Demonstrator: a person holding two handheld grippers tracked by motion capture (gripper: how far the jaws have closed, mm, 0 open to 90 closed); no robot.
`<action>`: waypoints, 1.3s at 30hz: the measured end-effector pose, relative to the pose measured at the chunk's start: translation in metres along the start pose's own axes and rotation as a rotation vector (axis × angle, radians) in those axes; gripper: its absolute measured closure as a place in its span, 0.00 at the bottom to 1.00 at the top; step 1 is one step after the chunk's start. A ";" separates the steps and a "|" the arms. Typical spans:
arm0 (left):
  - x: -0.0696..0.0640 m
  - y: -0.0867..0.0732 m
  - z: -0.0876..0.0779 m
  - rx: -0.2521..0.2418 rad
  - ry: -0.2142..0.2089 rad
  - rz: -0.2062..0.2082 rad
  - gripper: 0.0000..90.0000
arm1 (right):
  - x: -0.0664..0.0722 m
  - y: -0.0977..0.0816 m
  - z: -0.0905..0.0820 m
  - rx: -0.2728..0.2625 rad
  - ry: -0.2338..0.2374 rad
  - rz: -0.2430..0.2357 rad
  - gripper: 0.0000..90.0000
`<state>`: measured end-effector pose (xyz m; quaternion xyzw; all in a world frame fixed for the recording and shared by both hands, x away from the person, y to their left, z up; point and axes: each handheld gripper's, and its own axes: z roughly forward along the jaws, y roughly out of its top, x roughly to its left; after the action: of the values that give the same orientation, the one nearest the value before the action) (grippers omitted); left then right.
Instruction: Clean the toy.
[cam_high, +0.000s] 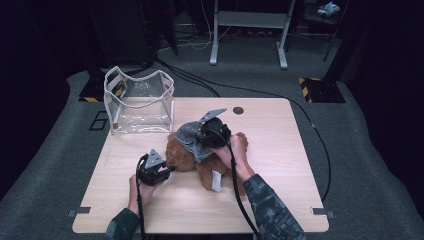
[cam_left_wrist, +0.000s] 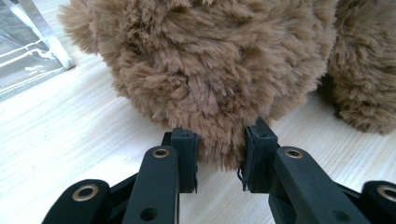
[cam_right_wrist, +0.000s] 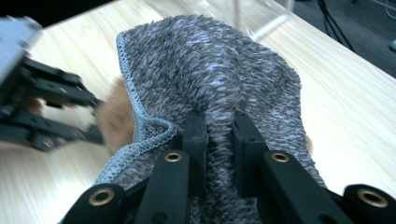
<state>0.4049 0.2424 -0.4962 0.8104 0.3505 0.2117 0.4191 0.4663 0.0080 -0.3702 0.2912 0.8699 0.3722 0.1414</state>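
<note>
The right hand-held gripper (cam_right_wrist: 219, 135) is clenched on a fold of the grey, knitted fleece garment (cam_right_wrist: 210, 70), its two black jaws pinching a ridge of the cloth between them. A pinch of this kind gives a firm hold on soft fabric, so the garment can be drawn over or along the toy rather than slip. In the high view this gripper (cam_high: 206, 136) sits above the garment (cam_high: 192, 137), which is draped across the upper part of the brown, shaggy plush bear (cam_high: 200, 160).

The left hand-held gripper (cam_left_wrist: 219, 156) has a tuft of the bear's fur (cam_left_wrist: 210, 70) between its jaws, and the pads appear to press into the pile; it seems placed there to steady the toy while the other side works the cloth. In the high view it (cam_high: 167, 170) reaches the bear from the left.

The bear lies near the middle of the pale wooden desk (cam_high: 280, 200), slightly toward the near edge, with a white tag (cam_high: 216, 181) showing at its lower side. A clear plastic bag with white trim (cam_high: 140, 102) stands upright at the far left corner of the desk, open at the top, apart from the bear.
</note>
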 end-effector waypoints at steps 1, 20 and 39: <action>-0.001 0.000 0.000 0.002 -0.013 -0.014 0.79 | 0.004 0.004 0.003 -0.010 0.007 -0.015 0.87; 0.000 -0.002 0.001 0.005 -0.003 0.002 0.80 | 0.016 0.013 0.036 0.082 -0.003 -0.077 0.86; 0.000 -0.002 0.000 0.005 -0.014 -0.003 0.80 | -0.016 -0.016 0.019 0.137 -0.055 -0.013 0.85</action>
<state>0.4044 0.2435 -0.4981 0.8122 0.3496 0.2046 0.4197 0.4816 -0.0003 -0.3944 0.3048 0.8910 0.3026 0.1472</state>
